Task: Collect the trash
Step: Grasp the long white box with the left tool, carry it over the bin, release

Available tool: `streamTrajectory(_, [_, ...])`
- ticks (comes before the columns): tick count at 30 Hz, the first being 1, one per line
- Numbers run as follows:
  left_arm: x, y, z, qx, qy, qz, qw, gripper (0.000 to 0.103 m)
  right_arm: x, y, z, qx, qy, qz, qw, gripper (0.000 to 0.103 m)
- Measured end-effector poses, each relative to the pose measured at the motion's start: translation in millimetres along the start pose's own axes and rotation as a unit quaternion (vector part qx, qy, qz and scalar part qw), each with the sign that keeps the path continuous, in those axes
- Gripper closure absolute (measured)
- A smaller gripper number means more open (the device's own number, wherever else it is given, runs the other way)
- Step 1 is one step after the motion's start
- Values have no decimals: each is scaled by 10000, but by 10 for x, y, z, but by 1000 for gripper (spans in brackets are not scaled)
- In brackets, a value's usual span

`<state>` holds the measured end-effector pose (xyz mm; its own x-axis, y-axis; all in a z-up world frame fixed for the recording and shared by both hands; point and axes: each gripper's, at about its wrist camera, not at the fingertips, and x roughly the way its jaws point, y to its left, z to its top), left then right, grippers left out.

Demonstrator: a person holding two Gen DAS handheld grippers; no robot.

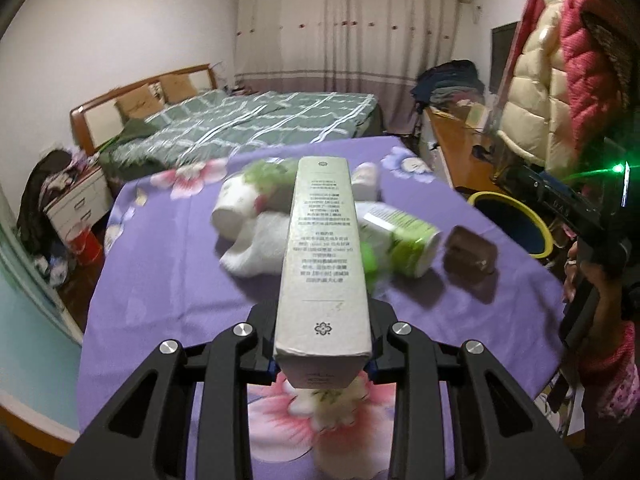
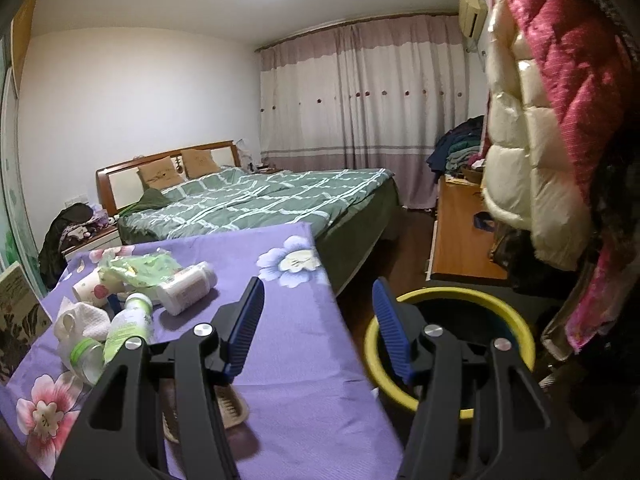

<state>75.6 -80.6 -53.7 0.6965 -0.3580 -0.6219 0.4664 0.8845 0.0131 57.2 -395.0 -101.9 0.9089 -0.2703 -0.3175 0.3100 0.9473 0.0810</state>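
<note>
Bedroom setting; work surface is a table under a purple floral cloth [image 2: 304, 360], with a bed [image 2: 260, 200] beyond it and closed curtains on the far wall.

Left gripper [image 1: 322, 364]: jaws clamped on the near end of a long pale carton [image 1: 326, 252] with printed text. Carton juts forward over the table, clear of the cloth. The same carton shows cut off at the left edge of the right wrist view.

Right gripper [image 2: 318, 328]: jaws stand about half apart, nothing between them. It hovers at the table's right edge, one finger over the cloth, the other over the bin. The person's hand [image 1: 576, 276] on its handle shows in the left wrist view.

Bin [image 2: 452, 336]: yellow rim, dark inside, on the floor just beside the table. Contents cannot be made out.

Trash on the cloth, mid-table: green-labelled bottle [image 2: 120, 332] lying on its side, crumpled white tissue [image 2: 80, 320], paper cup [image 2: 90, 286] tipped over, white pill bottle [image 2: 188, 286] on its side, green wrapper [image 2: 140, 270] behind them.

Dark brown item [image 1: 470, 254] right of the bottle is blurred; identity unclear. Under the right gripper a brownish ribbed thing [image 2: 230, 408] is mostly hidden.
</note>
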Motion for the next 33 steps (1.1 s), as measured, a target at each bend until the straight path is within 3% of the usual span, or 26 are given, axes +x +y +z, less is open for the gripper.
streamTrajectory(10, [365,-766,564,538,-48,-741,9958,73,-483,-671,117,200,-131,-467,9986,41])
streamTrajectory(21, [1249,-2120,1221,972,362,-1871,9769,73,-605,-1253,115,582,-182,-863,9944,38])
streamTrajectory(26, [1677,-2811,1344,1275,580,-2057,9685,73,-638,-1452,80,698,-236,-1069,9915,36])
streamTrajectory(33, [2088,-3453,1272,1565,942,-2224,9577,73,-679,-1669,47,830,-235,-1260,9883,36])
